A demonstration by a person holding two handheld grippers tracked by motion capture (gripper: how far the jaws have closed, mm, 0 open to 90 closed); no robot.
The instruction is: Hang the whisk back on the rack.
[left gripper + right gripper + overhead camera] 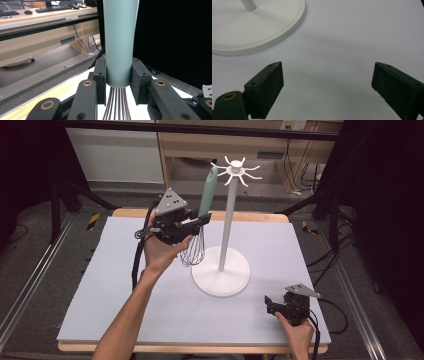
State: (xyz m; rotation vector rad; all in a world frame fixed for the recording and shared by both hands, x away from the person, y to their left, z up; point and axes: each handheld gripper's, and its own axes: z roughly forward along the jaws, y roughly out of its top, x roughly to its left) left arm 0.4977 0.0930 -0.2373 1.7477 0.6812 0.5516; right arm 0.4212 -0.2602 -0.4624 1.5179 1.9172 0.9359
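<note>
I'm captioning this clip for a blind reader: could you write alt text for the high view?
The left gripper holds a whisk upright by its teal handle, wires down, beside the pole of a white hook stand on a pale table. The right gripper rests open near the table's front right corner.

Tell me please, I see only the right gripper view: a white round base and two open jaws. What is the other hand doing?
Observer: The left claw is shut on a whisk, gripping the low end of its green handle.
Operator: Is the whisk already on the stand?
Observer: Not yet. Its handle top is near the hooks of the stand, wires hanging down.
Operator: And my claw?
Observer: The right claw is open, low over the table.
</note>
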